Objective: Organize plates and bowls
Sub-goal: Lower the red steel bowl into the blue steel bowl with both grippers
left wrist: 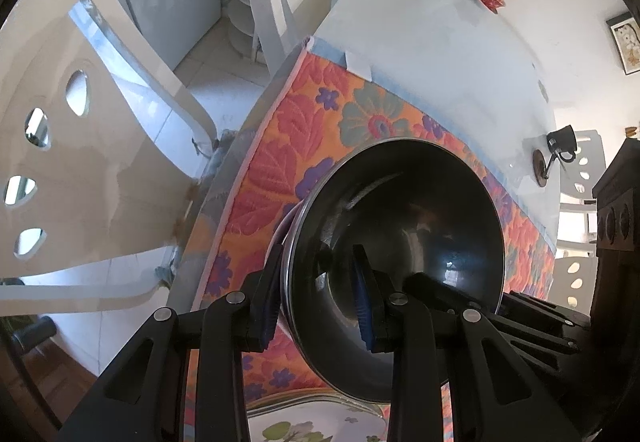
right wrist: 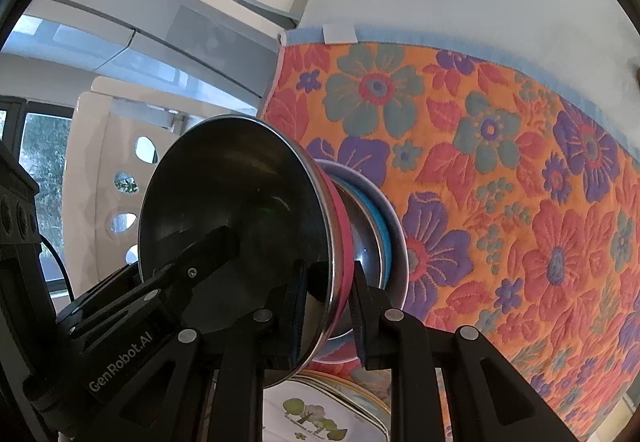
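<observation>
Left wrist view: the left gripper [left wrist: 318, 296] pinches the rim of a dark metal bowl [left wrist: 404, 217], one finger outside the wall and one inside, closed down to the thickness of the rim.
Right wrist view: the right gripper [right wrist: 326, 308] clamps the opposite side of the same bowl rim in the same way, one pad in, one pad out.
Where the bowl is: held tilted above the flowered cloth [right wrist: 500, 169], with a stack of bowls [right wrist: 376, 226] showing pink and blue bands close behind it; whether it touches them cannot be told.
Below: a printed plate [right wrist: 320, 418] lies at the near edge of the cloth, under both grippers.
Weight: thin steel by the look, so probably light.
Stiffness: rigid, unlikely to flex or crack under the pinch.
Surface: polished and shiny, so likely slippery against the pads; a tilted bowl could pivot in a rim grip.
Best hold: the rim, at two opposite points, as now.
Risk: clanging or jamming when nested into the stack.
</observation>
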The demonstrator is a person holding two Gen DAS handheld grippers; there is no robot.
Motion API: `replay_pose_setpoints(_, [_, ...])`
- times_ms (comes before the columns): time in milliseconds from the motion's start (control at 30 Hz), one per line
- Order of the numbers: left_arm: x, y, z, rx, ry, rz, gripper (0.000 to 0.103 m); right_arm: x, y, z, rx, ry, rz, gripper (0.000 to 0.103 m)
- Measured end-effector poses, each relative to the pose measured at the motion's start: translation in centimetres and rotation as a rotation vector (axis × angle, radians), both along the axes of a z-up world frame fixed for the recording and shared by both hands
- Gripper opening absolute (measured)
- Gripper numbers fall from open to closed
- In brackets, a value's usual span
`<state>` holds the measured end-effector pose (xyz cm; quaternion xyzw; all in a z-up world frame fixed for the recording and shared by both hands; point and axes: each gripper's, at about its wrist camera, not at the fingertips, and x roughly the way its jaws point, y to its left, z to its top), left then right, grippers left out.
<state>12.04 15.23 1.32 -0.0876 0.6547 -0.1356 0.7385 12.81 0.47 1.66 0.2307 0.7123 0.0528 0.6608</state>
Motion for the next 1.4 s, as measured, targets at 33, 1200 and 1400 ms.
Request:
replay_pose_setpoints(33, [-0.1, 0.0, -0.2, -0.002, 0.004, -0.001, 0.027, -0.1, 0.0, -0.1, -0.003, 0.003, 0.001, 0.019])
replay_pose_setpoints(1200, [-1.6, -0.1, -1.2, 0.035, 0.006, -0.110, 0.030, -0.8, -1.0, 0.4, -0.022, -0.005, -0.060, 0.028])
replay_pose_setpoints(1400, [-1.8, 0.0, -0.6, 0.058, 0.004, -0.115, 0.035, -1.0, -1.6, 1.4, -0.009, -0.027, -0.084, 0.031])
